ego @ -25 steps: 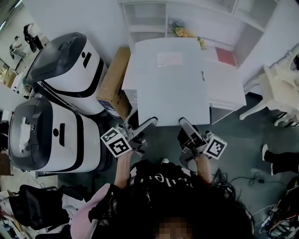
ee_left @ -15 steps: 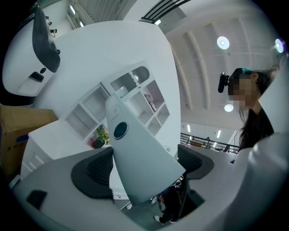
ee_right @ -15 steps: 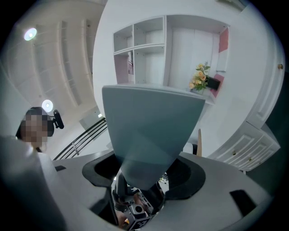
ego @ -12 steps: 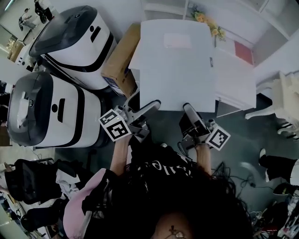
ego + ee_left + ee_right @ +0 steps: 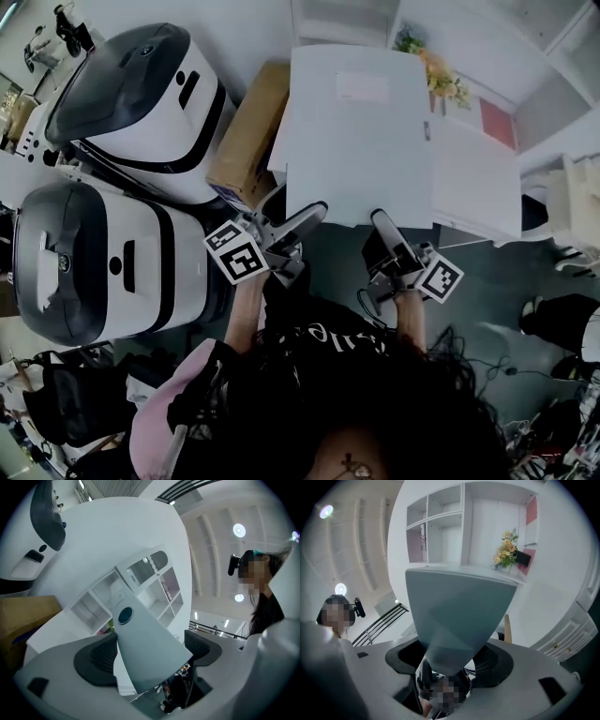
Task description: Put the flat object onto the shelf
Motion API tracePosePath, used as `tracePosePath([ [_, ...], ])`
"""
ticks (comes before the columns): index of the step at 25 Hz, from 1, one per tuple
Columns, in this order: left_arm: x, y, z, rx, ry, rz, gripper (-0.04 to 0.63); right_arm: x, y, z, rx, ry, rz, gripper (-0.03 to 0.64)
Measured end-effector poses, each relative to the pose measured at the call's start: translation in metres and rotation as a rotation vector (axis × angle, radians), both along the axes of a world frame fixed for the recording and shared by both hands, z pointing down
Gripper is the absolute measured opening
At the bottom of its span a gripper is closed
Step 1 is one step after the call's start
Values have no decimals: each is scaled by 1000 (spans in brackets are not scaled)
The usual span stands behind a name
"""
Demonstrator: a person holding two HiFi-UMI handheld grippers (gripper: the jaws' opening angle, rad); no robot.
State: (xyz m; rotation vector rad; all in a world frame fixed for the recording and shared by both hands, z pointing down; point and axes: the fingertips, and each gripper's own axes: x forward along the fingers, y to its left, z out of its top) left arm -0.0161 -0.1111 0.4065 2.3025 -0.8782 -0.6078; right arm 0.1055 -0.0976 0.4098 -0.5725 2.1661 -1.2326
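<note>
A large flat white board is held out level in front of me, its far edge close to the white shelf unit. My left gripper is shut on the board's near edge at the left, and my right gripper is shut on it at the right. In the left gripper view the board fills the gap between the jaws of the left gripper, with the open shelf compartments behind it. The right gripper view shows the board clamped in the right gripper, below the shelf.
Two big white-and-black machines stand at the left, with a cardboard box beside the board. A low white cabinet lies right of it, yellow flowers at the shelf, and a white chair at far right.
Both grippers keep their hold on the board. The board and the grippers have shifted slightly right and forward toward the shelf as my head turned.
</note>
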Motion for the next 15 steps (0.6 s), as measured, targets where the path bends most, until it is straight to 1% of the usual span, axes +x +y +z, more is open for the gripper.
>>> tracePosePath([
  [5, -40, -58, -15, 10, 7, 32, 445, -40, -54, -14, 0, -1, 27, 302],
  [9, -70, -100, -18, 11, 10, 52, 445, -71, -92, -15, -3, 5, 50, 302],
  [15, -97, -153, -14, 0, 29, 103, 445, -99, -139, -12, -22, 16, 96, 302],
])
